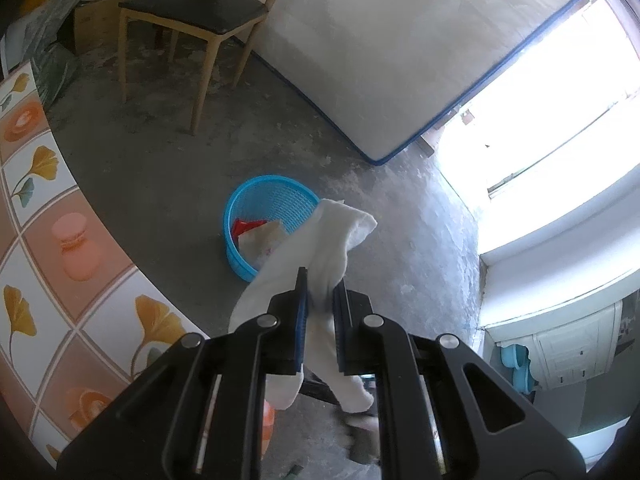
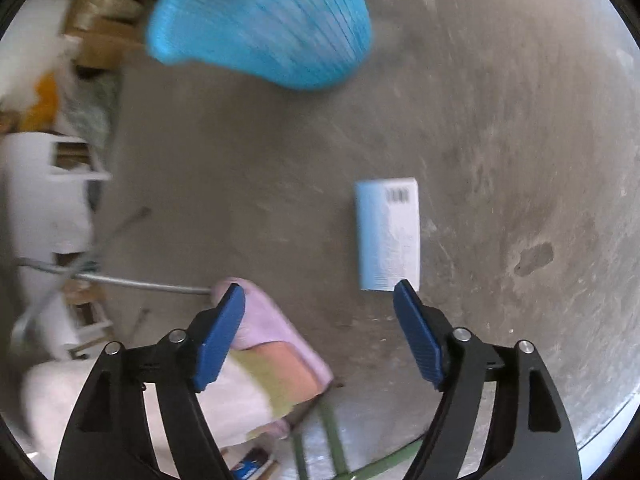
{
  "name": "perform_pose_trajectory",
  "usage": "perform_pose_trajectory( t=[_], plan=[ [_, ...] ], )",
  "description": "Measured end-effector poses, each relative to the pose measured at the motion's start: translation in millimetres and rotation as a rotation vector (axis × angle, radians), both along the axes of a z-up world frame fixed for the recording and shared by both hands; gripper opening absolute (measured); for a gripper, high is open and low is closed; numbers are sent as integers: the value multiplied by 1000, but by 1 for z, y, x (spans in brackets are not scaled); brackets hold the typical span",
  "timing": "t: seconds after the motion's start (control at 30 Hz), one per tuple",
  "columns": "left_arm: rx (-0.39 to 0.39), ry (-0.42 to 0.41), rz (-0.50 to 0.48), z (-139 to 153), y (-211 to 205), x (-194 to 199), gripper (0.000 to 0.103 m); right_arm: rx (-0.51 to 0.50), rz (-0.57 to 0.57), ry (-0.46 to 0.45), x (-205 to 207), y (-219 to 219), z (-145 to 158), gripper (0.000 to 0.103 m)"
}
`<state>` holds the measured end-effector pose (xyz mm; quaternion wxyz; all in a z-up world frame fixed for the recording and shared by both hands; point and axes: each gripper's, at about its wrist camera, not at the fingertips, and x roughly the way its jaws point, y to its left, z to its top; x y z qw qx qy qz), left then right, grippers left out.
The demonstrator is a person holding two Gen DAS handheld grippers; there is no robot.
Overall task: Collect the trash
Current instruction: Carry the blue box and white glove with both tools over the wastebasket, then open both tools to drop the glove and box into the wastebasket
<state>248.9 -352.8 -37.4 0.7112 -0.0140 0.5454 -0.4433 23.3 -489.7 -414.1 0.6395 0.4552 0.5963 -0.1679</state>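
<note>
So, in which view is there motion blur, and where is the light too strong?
Right wrist view: motion blur smears the blue basket and the left edge; the light blue box is only slightly soft. Left wrist view: mostly sharp, but the window is overexposed to white.

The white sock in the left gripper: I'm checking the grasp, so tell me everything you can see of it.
The white sock looks like soft knit fabric, limp and folded over itself. The left gripper is shut on its middle, blue pads pressing both sides. One end rises past the fingertips, overlapping the view of the blue basket on the concrete floor; the other ends hang below the jaws. It appears held in the air, touching only the gripper.
</note>
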Motion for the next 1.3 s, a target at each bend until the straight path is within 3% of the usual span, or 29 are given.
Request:
perform_pose_trajectory(
  t=[0.17,0.43,0.8,0.9,1.03,1.17,1.3],
  plan=[
    [-2,0,-12,2,2,-1,10,-10,-2,136,13,9,-81,78],
    [-16,-2,-4,0,8,0,10,-41,6,244,30,9,-135,79],
    [4,4,-4,-2,4,1,10,-34,-3,281,43,15,-161,79],
    [6,3,-3,-1,4,2,10,-47,6,293,40,14,-168,71],
    [8,6,-1,-3,1,3,10,-34,-40,279,31,11,-172,71],
    [9,5,-12,-2,-6,4,10,-6,-118,239,17,-4,-165,70],
    [2,6,-35,0,-27,8,10,12,-212,133,0,-23,-133,70]
  ],
)
